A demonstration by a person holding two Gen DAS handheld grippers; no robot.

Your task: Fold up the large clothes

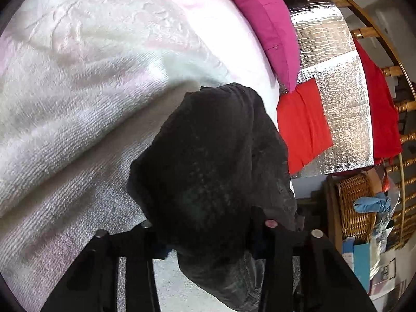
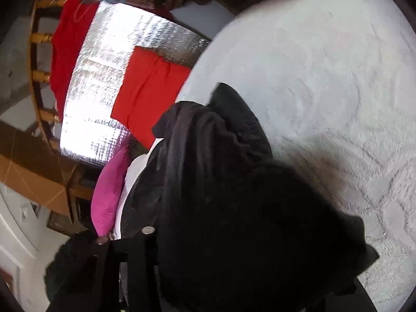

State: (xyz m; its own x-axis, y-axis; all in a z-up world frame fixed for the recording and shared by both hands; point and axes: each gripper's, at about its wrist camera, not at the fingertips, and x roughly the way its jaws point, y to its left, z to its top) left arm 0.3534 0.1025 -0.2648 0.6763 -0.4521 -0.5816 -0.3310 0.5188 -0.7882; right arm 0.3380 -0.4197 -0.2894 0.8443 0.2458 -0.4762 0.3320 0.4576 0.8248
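A black garment (image 1: 215,161) hangs bunched from my left gripper (image 1: 208,236), whose jaws are closed on the cloth; the fabric drapes over and between the fingers, above a white terry bedspread (image 1: 85,98). In the right wrist view the same black garment (image 2: 234,208) covers most of my right gripper (image 2: 208,239), which is shut on a fold of it; only the left finger (image 2: 135,260) shows. The cloth is lifted off the white bedspread (image 2: 325,78) in both views.
A magenta pillow (image 1: 267,23) and a red cushion (image 1: 301,122) lie at the bed's head against silver foil padding (image 1: 343,104) and a wooden headboard (image 1: 400,109). A wicker basket (image 1: 356,208) stands beside the bed. The magenta pillow (image 2: 109,197) and red cushion (image 2: 148,91) also show in the right wrist view.
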